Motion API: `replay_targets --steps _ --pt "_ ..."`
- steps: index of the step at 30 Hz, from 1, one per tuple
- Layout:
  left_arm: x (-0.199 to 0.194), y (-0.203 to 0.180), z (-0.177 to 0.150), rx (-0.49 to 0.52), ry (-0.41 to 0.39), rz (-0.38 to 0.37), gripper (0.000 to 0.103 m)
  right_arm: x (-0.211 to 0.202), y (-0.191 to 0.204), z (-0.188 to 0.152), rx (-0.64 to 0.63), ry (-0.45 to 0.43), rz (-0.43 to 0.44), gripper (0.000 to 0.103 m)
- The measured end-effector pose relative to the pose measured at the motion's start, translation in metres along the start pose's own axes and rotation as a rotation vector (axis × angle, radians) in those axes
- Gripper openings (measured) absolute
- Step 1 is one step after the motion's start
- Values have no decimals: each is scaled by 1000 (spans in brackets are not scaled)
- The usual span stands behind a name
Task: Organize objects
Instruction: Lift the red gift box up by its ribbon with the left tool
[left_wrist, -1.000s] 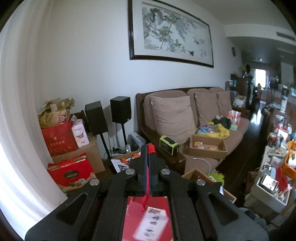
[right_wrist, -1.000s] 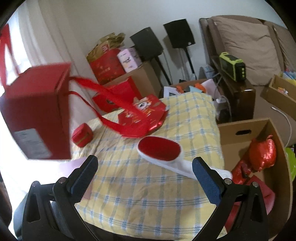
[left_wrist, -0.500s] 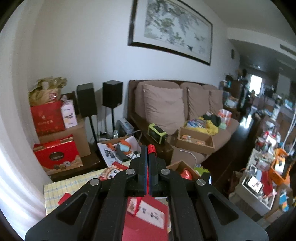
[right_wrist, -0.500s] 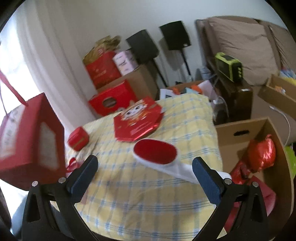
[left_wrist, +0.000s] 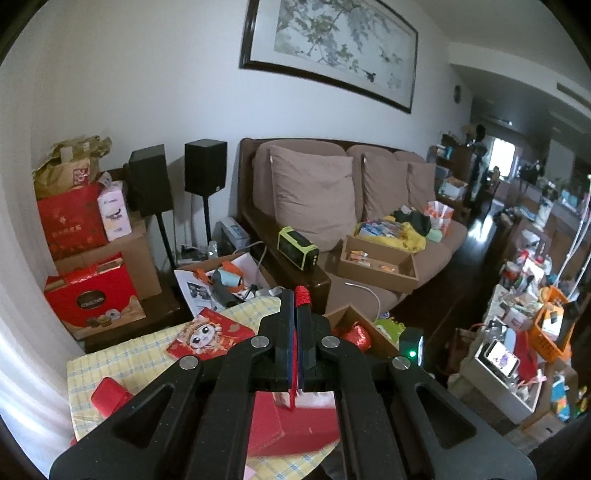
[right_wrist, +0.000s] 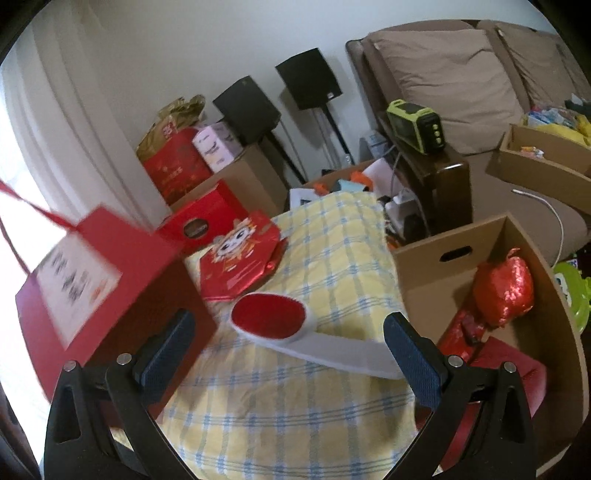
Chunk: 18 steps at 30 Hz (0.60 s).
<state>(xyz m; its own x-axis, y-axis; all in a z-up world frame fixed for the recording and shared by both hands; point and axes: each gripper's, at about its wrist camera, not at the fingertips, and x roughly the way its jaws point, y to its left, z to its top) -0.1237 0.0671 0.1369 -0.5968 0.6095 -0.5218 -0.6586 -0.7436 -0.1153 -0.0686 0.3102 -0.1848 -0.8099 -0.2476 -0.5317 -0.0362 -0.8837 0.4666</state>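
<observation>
Cardboard box (foil packet inside)

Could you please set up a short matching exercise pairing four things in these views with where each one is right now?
Things:
1. red gift bag
2. red lint brush
3. green radio
4. red foil bundle

Places:
A. inside the cardboard box
B. on the sofa's armrest
C. hanging by its handles
D. lying on the checked cloth

Pairs: 1-C, 2-D, 3-B, 4-A

Black claw, blue pads, silver screws
</observation>
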Motion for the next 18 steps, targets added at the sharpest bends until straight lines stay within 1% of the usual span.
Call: replay_targets --steps 4,7,12,14,16,18 --pt "10 -3 1 -4 11 -9 1 -1 -16 3 54 1 -16 102" --pt "14 -8 -1 12 17 -14 1 -3 -22 5 77 -5 -17 102" --pt "19 -16 -1 35 29 -21 1 -6 -22 6 73 -13 -14 102" --pt "20 -18 0 42 27 -13 1 -5 -18 6 65 -9 4 102" --pt "20 -16 1 46 20 15 1 -2 -7 4 39 -2 29 102" --pt "19 -14 1 59 5 70 1 -1 7 3 -16 2 45 102"
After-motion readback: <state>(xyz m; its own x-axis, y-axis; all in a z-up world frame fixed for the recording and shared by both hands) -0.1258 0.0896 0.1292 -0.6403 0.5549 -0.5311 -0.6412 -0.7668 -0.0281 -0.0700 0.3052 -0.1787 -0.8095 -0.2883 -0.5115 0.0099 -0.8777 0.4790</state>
